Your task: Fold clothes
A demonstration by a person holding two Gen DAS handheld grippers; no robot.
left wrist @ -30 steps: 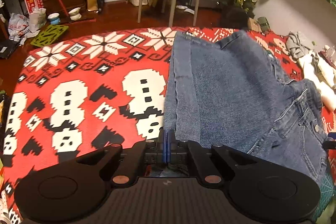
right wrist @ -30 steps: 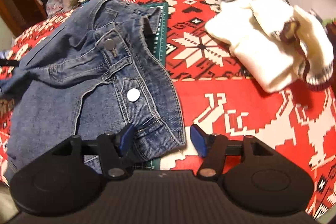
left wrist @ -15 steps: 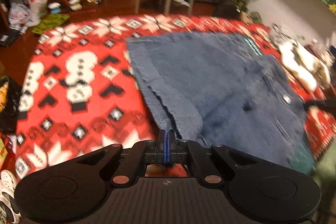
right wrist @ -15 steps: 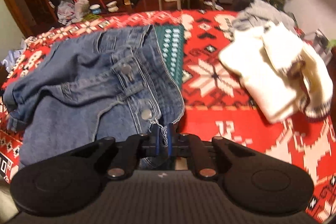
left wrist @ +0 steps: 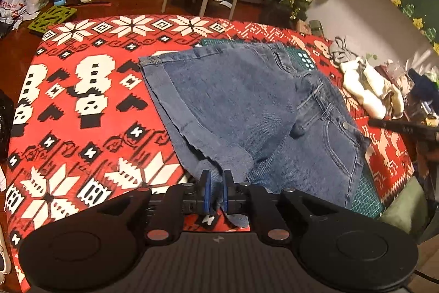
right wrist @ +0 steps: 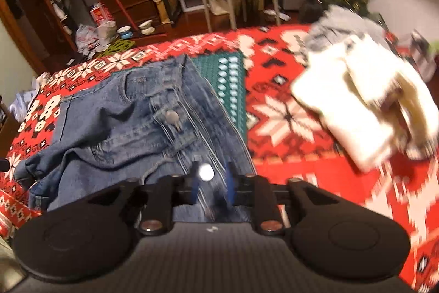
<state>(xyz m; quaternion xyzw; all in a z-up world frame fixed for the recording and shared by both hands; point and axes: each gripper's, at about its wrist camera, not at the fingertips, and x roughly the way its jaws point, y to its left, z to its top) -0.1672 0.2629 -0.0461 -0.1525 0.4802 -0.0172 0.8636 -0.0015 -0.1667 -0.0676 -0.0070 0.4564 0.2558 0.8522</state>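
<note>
While left gripper (left wrist: pixel 215 192) pinches denim shorts (left wrist: pixel 247 111), right gripper (right wrist: pixel 211 186) straddles waistband.

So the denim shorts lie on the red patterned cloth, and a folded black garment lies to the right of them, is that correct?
Not quite: the garment to the right of the denim shorts is cream white, not black, as the right wrist view shows, though blurred. The rest holds: the shorts do lie on the red patterned cloth, partly over a green mat.
</note>
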